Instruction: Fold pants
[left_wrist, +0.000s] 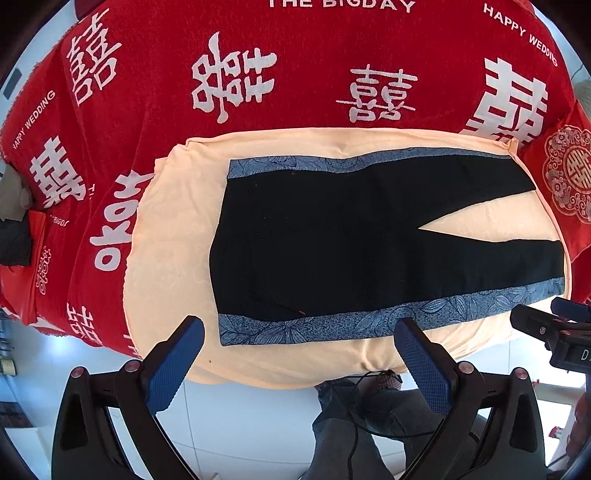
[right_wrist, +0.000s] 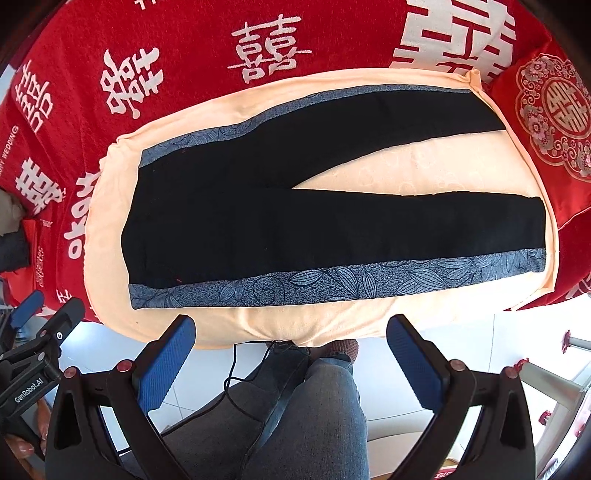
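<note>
one pair of black fabric pants with a blue leaf-patterned stripe down each outer seam (right_wrist: 332, 221) lies spread flat on a pale peach cloth (right_wrist: 406, 170), which in turn covers part of a red blanket printed with white characters (right_wrist: 184, 44). the pants lie sideways, waistband at the peach cloth's left end, the two legs running to its right end with a narrow wedge of cloth showing between them. nothing is folded yet, so this looks like the very start: the approach before the first grasp.

the left gripper (left_wrist: 299, 332), with black arms and blue ribbed pads, hangs just off the near edge of the peach cloth, its jaws spread wide and holding nothing. the right gripper (right_wrist: 291, 328), of the same build, also hangs off that near edge, jaws wide apart and empty. neither touches the pants.

the next move likely calls for both grippers to come down on the near striped edge, one towards the waistband and one towards the hem, pinch only the near leg, and carry it over onto the far leg.

counted: one pair of pants, two legs, two stripes, two grippers, one peach cloth, and one red embroidered cushion (right_wrist: 546, 122) beside the cloth's right end.
</note>
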